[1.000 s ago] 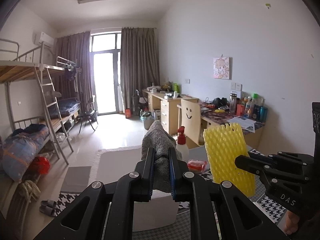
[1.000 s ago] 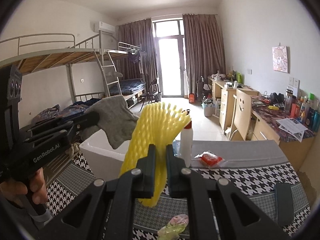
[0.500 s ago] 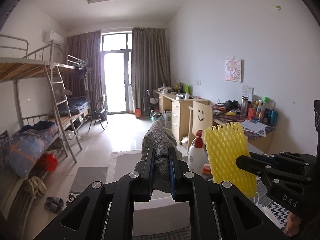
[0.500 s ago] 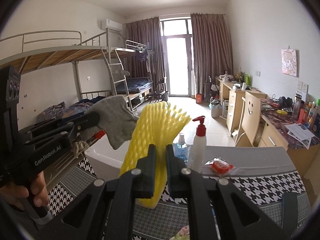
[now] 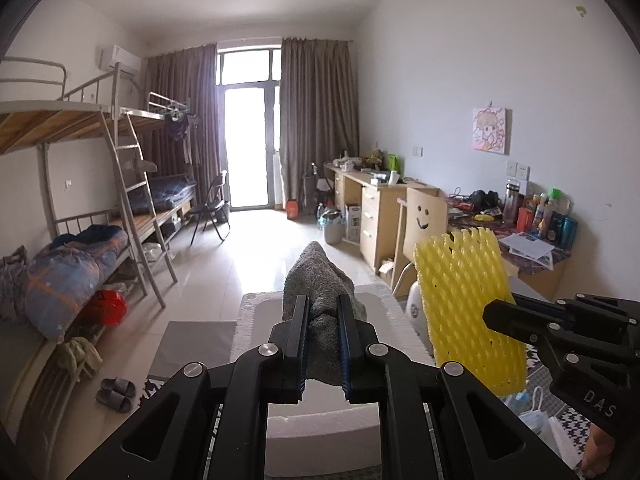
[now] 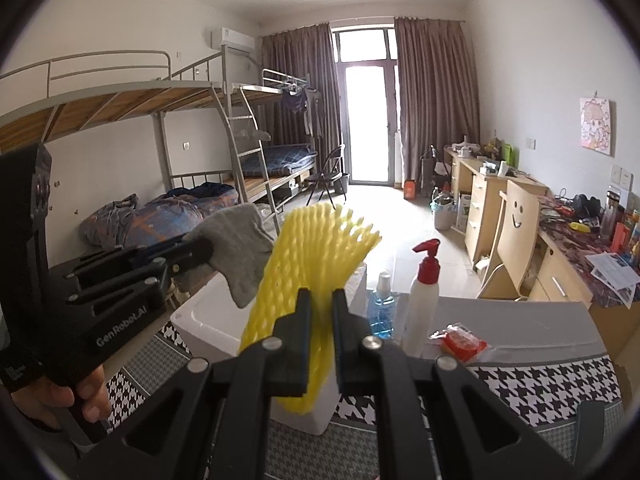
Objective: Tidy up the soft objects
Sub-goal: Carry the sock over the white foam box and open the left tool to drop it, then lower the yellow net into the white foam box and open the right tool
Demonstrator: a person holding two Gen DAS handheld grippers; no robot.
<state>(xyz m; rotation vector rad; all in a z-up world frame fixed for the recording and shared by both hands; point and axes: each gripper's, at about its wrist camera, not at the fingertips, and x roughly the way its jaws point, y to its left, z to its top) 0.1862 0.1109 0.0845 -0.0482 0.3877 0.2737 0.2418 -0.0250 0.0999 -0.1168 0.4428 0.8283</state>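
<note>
Both loads nearer the white foam box [image 6: 208, 320]: left gripper [image 5: 323, 344] clamped on nubbly grey cloth [image 5: 320, 280], right gripper [image 6: 320, 332] on yellow foam mesh [image 6: 316, 248].

My own black frame covers the near wall of the white foam box [image 5: 320, 436] in the left wrist view, and the grey cloth [image 5: 320, 280] hides part of its inside. The yellow foam net [image 5: 466, 308] blocks the pump bottle [image 5: 414, 306] except for a sliver of white. In the right wrist view, that net's lower end [image 6: 296, 400] hangs in front of the box [image 6: 208, 320]. The hand [image 6: 86, 394] on the left gripper is cut by the picture's edge. The labels on the far desk's bottles [image 5: 548, 216] are too small to read.
</note>
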